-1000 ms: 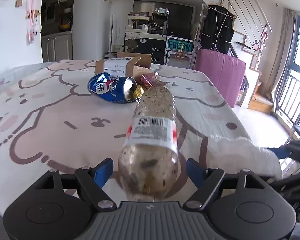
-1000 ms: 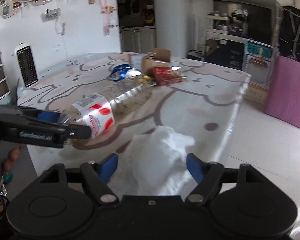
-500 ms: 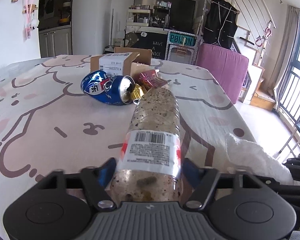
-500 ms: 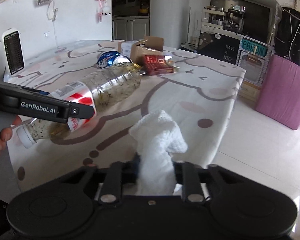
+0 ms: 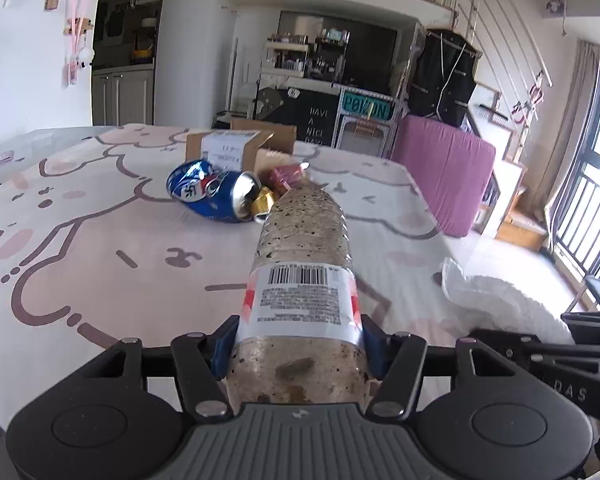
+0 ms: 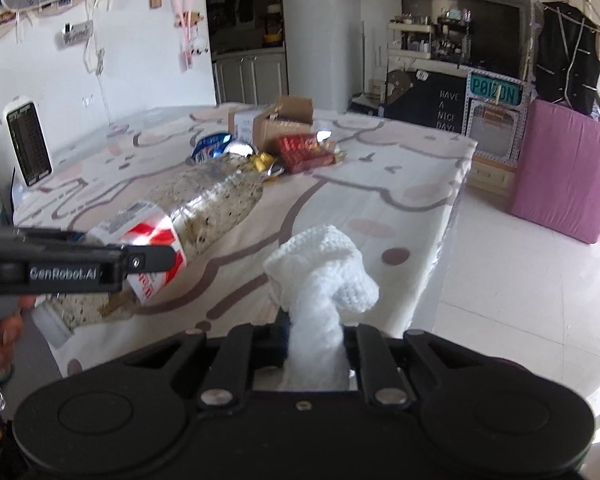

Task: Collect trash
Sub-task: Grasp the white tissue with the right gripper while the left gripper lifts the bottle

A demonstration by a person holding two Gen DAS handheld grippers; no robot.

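The left gripper (image 5: 298, 350) has its jaws closed against the lower, labelled part of a dirty plastic bottle (image 5: 302, 264), having just been narrowing onto it, and its blue pads now press the bottle from both sides just below the barcode label. The right gripper (image 6: 314, 334) has its jaws pinched nearly together on a bunched white knitted cloth (image 6: 320, 276), whose loose top flops forward above them. The step in hand looks like lifting both pieces of trash off the table (image 5: 100, 248), and it goes best if each grip is firm before the hands rise: the bottle is round and slick, so the pads should sit square across its width rather than on the slanting shoulder, and the lift should be straight up so its far end does not sweep into the crushed blue can (image 5: 212, 194), the gold wrapper (image 5: 263, 202) and the cardboard box (image 5: 228, 148) just beyond it. The bottle lies near the table's front edge with its long axis running away from the left gripper; its white cap (image 6: 52, 326) points back toward the person and its base toward the can. The cloth hangs beside it at the table's right-hand edge.
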